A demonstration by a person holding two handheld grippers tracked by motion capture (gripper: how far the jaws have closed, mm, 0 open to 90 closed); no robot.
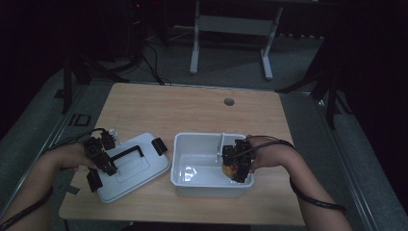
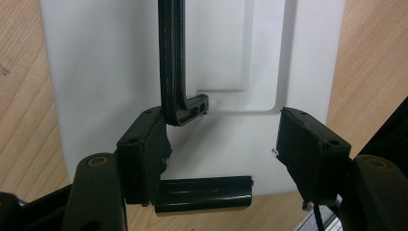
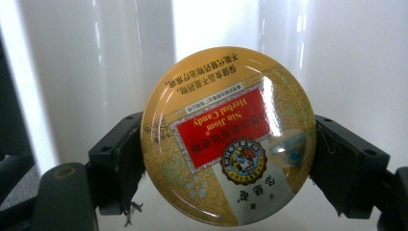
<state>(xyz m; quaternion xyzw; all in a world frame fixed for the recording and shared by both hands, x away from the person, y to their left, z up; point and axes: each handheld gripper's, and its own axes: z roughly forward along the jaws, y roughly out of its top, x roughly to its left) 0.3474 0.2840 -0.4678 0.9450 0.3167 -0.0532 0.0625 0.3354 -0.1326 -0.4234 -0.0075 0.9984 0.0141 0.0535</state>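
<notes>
At the right side of the table, inside the bin:
Right gripper (image 3: 226, 159): is being held closed on a round candy tin (image 3: 227, 137), one jaw pressing each side of its rim.
Candy tin: is being presented lid-first to the right gripper view, its red "Herbal Candy" label reading upside down; in the high view the tin (image 1: 231, 169) is being kept low within the white bin (image 1: 192, 144), near the right wall.
Left gripper (image 2: 221, 144): is being held wide open with nothing gripped between the jaws; the left jaw is sitting just beside the end of the black handle (image 2: 172, 62).
Lid (image 1: 144, 144): is lying flat on the wooden table (image 1: 202, 110), left of the bin, with black latches at its ends.
Hands: are being seen entering from the bottom of the high view.
</notes>
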